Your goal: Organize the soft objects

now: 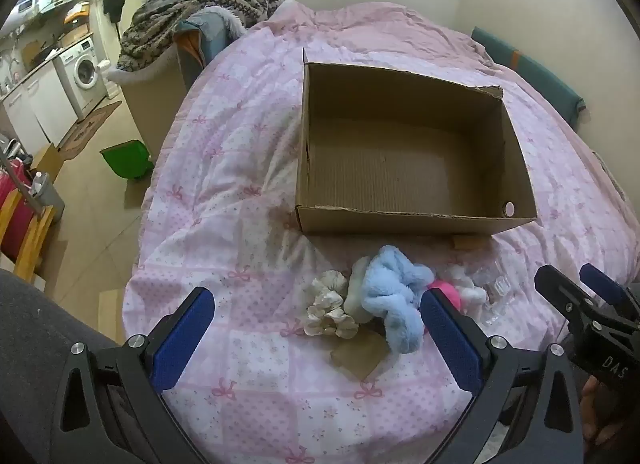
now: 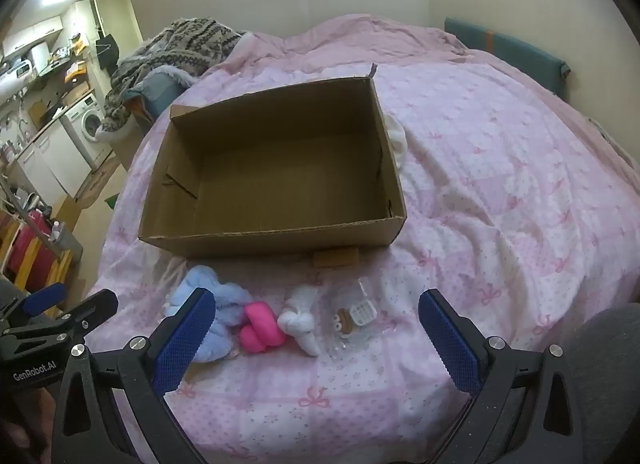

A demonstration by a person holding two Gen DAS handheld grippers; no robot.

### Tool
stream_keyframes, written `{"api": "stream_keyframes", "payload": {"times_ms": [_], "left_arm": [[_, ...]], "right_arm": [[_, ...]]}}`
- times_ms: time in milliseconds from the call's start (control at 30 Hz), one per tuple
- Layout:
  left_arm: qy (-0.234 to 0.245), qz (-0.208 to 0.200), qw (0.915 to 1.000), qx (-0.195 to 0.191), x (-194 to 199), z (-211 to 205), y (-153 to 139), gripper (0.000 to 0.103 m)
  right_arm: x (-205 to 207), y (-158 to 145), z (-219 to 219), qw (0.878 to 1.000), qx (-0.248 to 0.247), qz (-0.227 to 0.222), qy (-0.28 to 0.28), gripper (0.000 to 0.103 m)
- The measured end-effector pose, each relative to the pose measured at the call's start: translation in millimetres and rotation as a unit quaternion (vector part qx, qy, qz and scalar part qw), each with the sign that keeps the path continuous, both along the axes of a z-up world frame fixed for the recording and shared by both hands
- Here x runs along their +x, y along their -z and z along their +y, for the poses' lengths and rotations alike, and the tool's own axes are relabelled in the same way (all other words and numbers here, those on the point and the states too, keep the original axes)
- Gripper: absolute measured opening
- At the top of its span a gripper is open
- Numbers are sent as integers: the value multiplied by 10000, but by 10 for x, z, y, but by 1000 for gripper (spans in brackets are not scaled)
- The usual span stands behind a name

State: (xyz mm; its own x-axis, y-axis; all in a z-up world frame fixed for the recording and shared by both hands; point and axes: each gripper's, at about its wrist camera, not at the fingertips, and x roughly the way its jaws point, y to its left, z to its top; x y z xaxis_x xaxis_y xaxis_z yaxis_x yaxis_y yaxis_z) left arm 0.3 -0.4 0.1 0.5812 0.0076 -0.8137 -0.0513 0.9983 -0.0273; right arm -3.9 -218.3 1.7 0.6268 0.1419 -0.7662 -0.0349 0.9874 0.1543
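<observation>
Soft things lie in a loose row on the pink bow-patterned quilt (image 2: 480, 192), in front of the open brown cardboard box (image 2: 280, 232), whose inside is bare. Going from left to right in the left wrist view: a cream satin scrunchie (image 1: 330, 306), a fluffy light-blue plush cloth (image 1: 394, 296), a bright pink soft piece (image 1: 440, 288) and a white fluffy knotted piece (image 1: 466, 284), then a clear plastic wrapper (image 1: 496, 292). The left gripper (image 1: 316, 338) hangs with its blue-padded jaws spread wide and nothing between the pads; the scrunchie and blue plush lie just ahead of it, inside the gap. The right gripper (image 2: 314, 338) is likewise spread wide and holds nothing; the pink piece (image 2: 260, 328), white piece (image 2: 302, 320) and wrapper with a small brown figure (image 2: 352, 320) lie ahead between its fingers, while the blue plush (image 2: 216, 304) sits partly behind its left finger.
</observation>
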Motion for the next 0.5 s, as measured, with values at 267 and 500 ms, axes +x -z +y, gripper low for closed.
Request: {"api": "stream_keyframes", "payload": {"times_ms": [267,500], "left_arm": [[-4,0,10000,-48,4,4,3,103],[-4,3,10000,-40,11,-23,13,103]], "right_arm": [[2,-1,-3,10000,-3,-32,3,103],[4,2,-2,10000,-5,-31,4,103]]}}
